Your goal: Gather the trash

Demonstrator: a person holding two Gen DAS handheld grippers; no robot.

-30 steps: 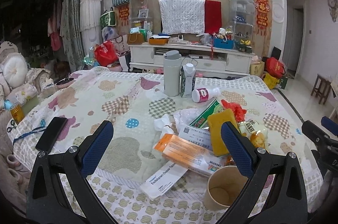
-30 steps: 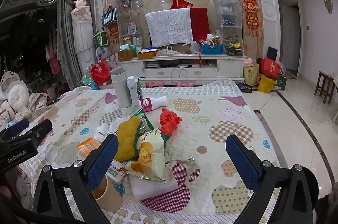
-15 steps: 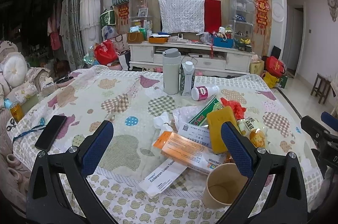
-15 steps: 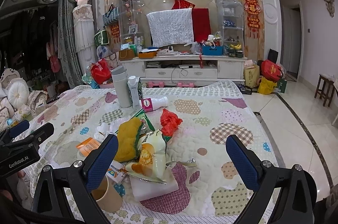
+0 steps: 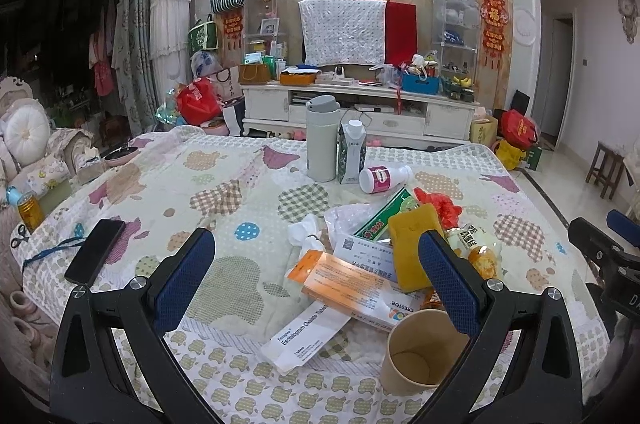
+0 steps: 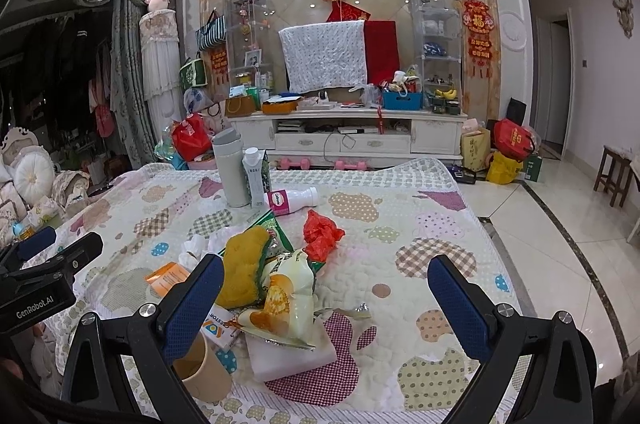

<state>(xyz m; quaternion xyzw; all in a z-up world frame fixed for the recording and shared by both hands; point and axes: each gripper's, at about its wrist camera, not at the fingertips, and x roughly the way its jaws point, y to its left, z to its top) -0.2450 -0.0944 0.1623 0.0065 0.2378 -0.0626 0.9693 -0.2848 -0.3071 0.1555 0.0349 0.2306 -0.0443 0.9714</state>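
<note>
- Hovering over the pile, nothing gripped: left gripper (image 5: 316,272) has jaws wide apart and empty; right gripper (image 6: 326,298) the same.
- Step, as I read it: pre-grasp, picking a first item. No trash collected that I can see.
- Trash sits clustered on the near-right part of the quilted table cover (image 5: 224,191): paper cup (image 5: 420,352) upright at the near edge, orange-and-white medicine box (image 5: 352,284) lying flat just behind it, a white box (image 5: 304,336) partly under that one.
- Further in: yellow sponge (image 5: 414,244) leaning on the heap, snack wrapper (image 6: 288,292) crumpled beside it, red plastic scrap (image 6: 320,232), crumpled tissue (image 5: 306,232), pink-labelled bottle (image 5: 382,177) on its side.
- Thermos (image 5: 322,139) and carton (image 5: 352,151) stand upright behind the pile; probably not trash, can't be sure.
- Phone (image 5: 96,250) lies well apart on the left; leave it.
- No bin or bag visible in either view, so the drop point is unknown.
- Next move calls for: left gripper is nearest the cup and orange box. The cup wants jaws across the rim or wall, light squeeze, since the paper will crush.
- The flat box needs an edge pick; it overlaps the white one, so expect that to drag.
- Right gripper suits the wrapper or sponge: soft, forgiving grasp.
</note>
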